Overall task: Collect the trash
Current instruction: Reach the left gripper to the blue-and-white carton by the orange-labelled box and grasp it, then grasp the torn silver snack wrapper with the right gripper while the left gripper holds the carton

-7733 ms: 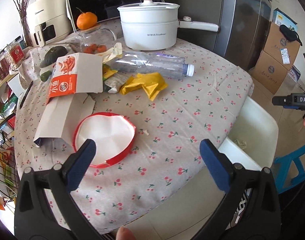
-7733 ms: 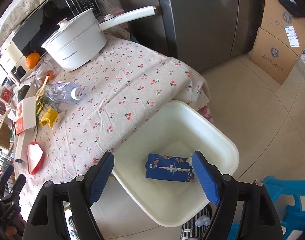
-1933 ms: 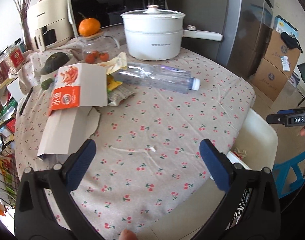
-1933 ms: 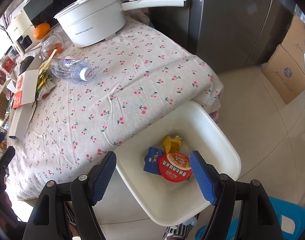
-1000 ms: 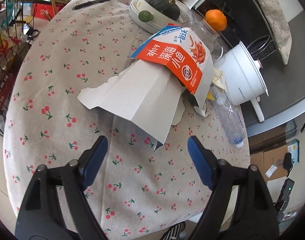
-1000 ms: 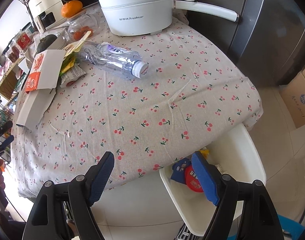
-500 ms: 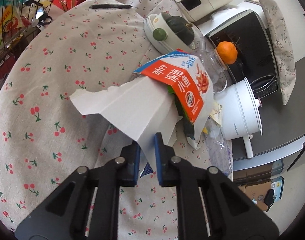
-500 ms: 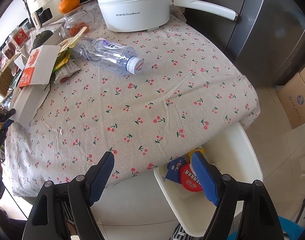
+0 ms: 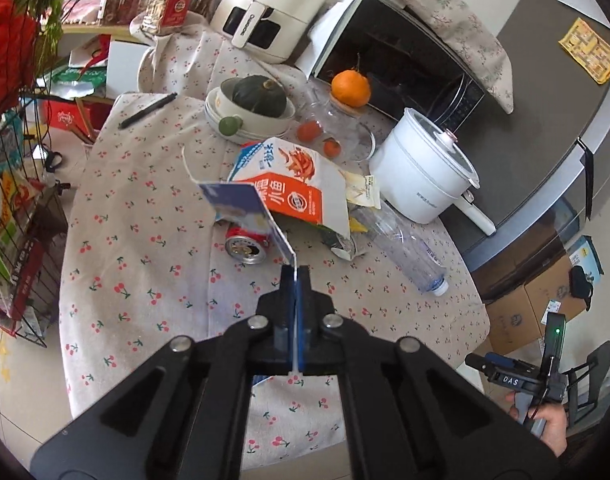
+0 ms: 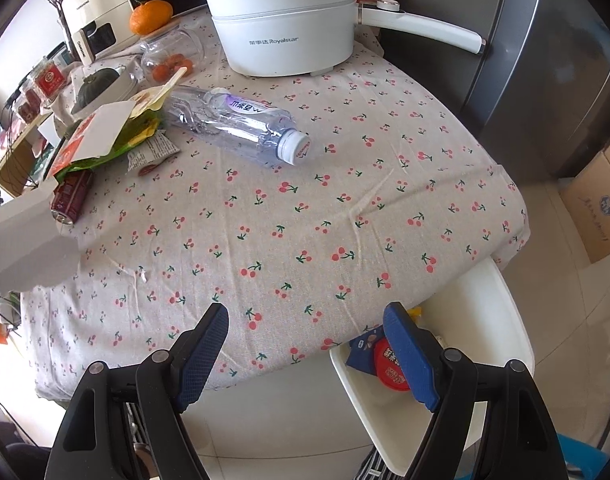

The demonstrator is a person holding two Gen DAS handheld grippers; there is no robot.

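1. A counter under a cherry-print cloth stands beside a grey fridge, with a white electric pot at its far side.
2. My left gripper has just closed its jaws; they pinch the corner of a flattened carton, lifted off the cloth.
3. Under the carton lies a red can on its side, a clear plastic bottle nearby.
4. My right gripper hangs with jaws spread, empty, over the counter's edge.
5. The white bin below holds wrappers and a red lid.
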